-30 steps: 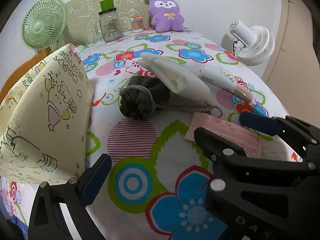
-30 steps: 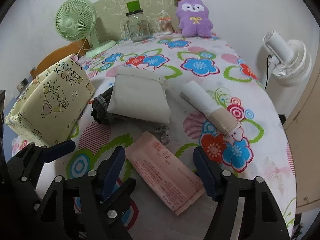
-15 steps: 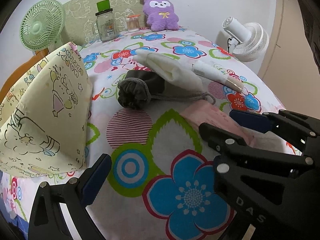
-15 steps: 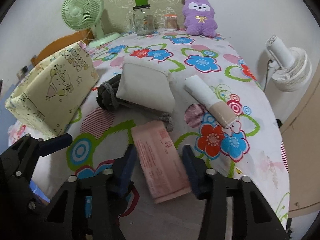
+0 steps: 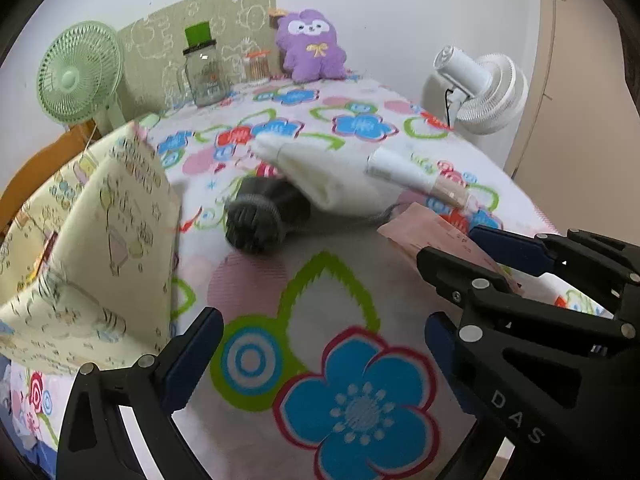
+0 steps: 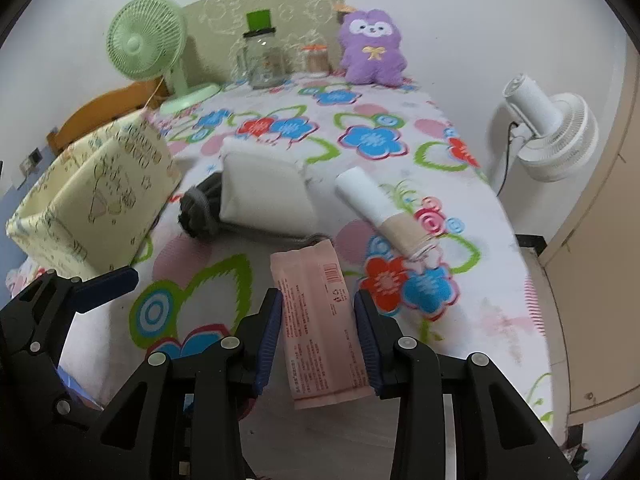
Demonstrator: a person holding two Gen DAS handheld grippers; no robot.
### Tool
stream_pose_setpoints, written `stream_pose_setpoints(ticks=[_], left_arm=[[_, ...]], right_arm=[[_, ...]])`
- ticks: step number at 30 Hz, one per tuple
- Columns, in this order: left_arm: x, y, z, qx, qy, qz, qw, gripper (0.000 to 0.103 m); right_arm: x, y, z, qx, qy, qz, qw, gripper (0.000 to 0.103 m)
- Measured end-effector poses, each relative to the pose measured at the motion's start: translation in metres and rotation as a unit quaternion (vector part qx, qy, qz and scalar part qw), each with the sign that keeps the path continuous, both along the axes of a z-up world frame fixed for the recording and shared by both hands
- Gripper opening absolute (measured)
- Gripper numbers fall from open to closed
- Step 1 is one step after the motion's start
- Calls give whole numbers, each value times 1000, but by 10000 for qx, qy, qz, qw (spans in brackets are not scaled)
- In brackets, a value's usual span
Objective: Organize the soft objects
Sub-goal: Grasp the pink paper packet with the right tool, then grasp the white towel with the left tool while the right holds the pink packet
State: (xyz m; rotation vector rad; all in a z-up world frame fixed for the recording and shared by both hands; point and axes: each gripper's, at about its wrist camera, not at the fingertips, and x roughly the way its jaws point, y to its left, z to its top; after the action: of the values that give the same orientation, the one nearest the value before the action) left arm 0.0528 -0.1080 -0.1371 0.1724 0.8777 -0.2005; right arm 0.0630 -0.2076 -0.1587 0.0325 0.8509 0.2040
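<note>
Far left: green desk fan (image 6: 146, 38) on its stand, orange-brown wooden board (image 6: 108, 110) low beside it. Behind, patterned olive panel (image 6: 276, 4) propped against white wall (image 6: 460, 12). In front of panel: clear glass jar (image 6: 262, 62) with black lid, green block on top; just right of it a small clear container (image 6: 316, 58), orange-rimmed, contents unclear. Right, off the table edge: white fan (image 6: 556, 136), dark cord hanging. Beige door or cabinet panel (image 6: 600, 216) near right. Flower-print cloth (image 6: 372, 140) covers the table.
</note>
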Motion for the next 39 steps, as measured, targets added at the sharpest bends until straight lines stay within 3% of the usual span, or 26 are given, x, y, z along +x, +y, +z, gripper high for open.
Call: stream_pose_setpoints(ticks=[10,12,19,28,39], left_arm=[[23,-17,17,32,-282,56,9996,89],[30,-19,18,62,-279,62,9996,83],[49,-22,23,5,-320,177,9993,81],[73,-21,20,-96,-211,365,9991,71],[80,-25,13,-136,-125,268,9995,31]], right_arm=[[14,-22,18,85,-243,-253,9993,40],[20,-25,19,127,-275,-290,9991,40],[38,-29,26,146,-414,-322,9985,40],[59,-29,29,156,-475,-301,9983,40],[73,-25,20,163,-332,-255,9990,40]])
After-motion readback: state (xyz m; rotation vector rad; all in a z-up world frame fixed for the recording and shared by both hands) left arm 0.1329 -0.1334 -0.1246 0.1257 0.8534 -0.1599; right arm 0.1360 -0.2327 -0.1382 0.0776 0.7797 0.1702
